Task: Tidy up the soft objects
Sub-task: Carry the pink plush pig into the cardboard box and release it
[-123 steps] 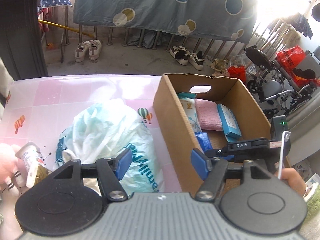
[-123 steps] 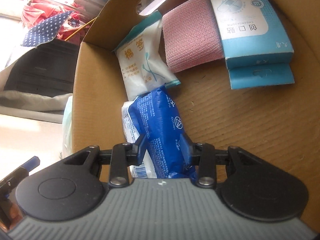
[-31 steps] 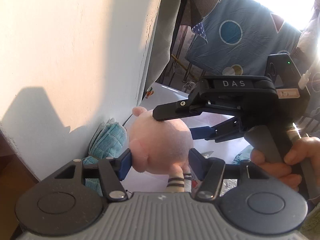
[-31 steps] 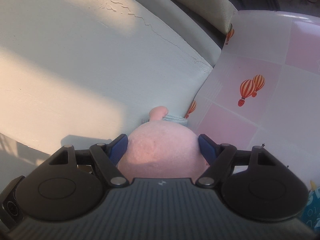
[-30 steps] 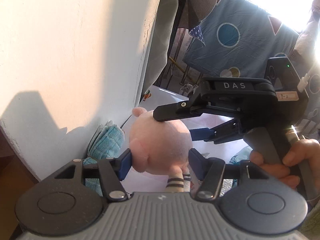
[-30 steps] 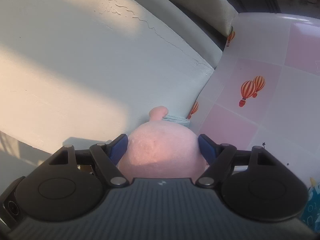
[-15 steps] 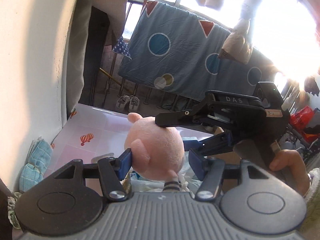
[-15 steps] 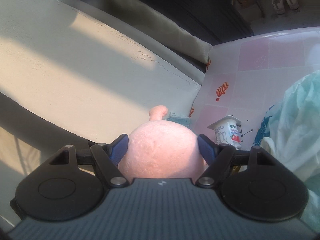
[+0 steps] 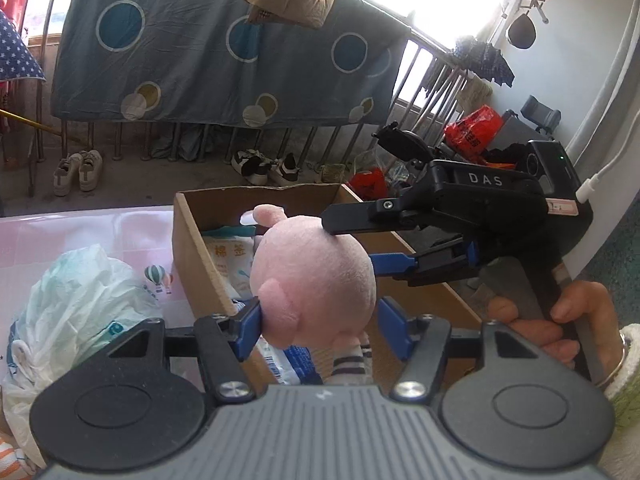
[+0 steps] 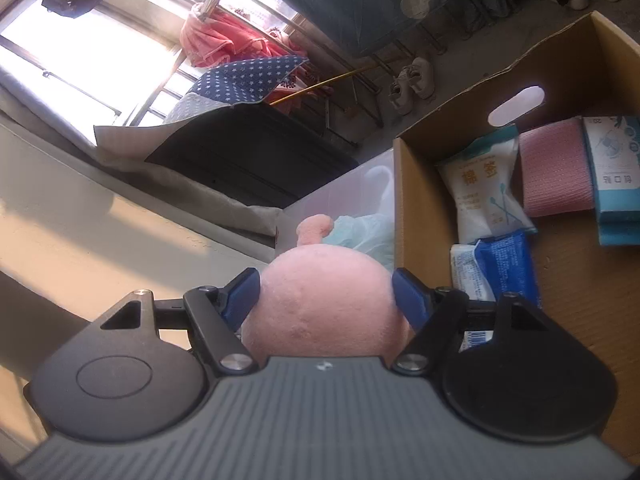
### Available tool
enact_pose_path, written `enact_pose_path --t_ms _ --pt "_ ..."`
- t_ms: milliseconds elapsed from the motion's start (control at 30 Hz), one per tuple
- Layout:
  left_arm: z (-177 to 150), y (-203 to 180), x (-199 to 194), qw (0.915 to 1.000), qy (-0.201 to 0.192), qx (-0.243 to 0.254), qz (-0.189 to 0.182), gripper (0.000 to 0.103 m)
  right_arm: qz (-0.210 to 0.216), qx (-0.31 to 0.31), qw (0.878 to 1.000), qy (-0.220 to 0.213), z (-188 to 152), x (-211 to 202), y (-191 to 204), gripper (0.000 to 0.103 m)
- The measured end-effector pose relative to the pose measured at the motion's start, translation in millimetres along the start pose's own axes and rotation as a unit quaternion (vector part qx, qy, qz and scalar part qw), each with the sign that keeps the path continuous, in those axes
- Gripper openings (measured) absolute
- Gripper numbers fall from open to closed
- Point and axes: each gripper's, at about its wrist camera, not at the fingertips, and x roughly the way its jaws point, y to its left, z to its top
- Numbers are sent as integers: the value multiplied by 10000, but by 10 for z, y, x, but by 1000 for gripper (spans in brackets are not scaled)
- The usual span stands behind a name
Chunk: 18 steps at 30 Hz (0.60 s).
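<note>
A pink plush pig (image 9: 312,276) with striped legs is held in the air by both grippers. My left gripper (image 9: 320,316) is shut on its head from the sides. My right gripper (image 10: 326,294) is shut on the same head (image 10: 324,300) from the right. The right tool (image 9: 460,220) shows in the left wrist view. The pig hangs at the left wall of a cardboard box (image 9: 192,248) that shows in the right wrist view too (image 10: 416,208). In the box lie a white packet (image 10: 480,188), a pink cloth (image 10: 556,172), a blue carton (image 10: 616,172) and a blue pack (image 10: 508,268).
A crumpled white plastic bag (image 9: 76,296) lies on the pink tablecloth (image 9: 128,232) left of the box. A blue sheet with circles (image 9: 208,48) hangs on railings behind. Shoes (image 9: 76,168) stand on the floor. A pale wall (image 10: 100,240) is at the left.
Both grippers have carried the pig from the wall corner rightwards to the cardboard box. The blue towel by the wall is out of view now.
</note>
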Motion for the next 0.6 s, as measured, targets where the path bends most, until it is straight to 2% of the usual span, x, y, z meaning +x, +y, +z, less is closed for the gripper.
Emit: enact_pose_path --t_ms 67,200,367,467,600 --pt "22 -100 327 9993 337 -105 -127 62 -133 195 9996 -127 52 -205 -300 70" --pt "47 -115 909 9949 905 -374 -232 62 -402 529 9975 -240 104 -342 -824 70" --pt "34 -89 1507 9849 1648 -519 120 61 -624 900 9938 -193 166 -197 -1391 70" --pt "23 -97 1674 9816 1826 -457 335 61 -812 998 9916 -133 205 -62 -1636 70" --pt "85 -67 1699 9829 1741 -474 356 61 -781 977 9921 -17 198 135 -1702 70"
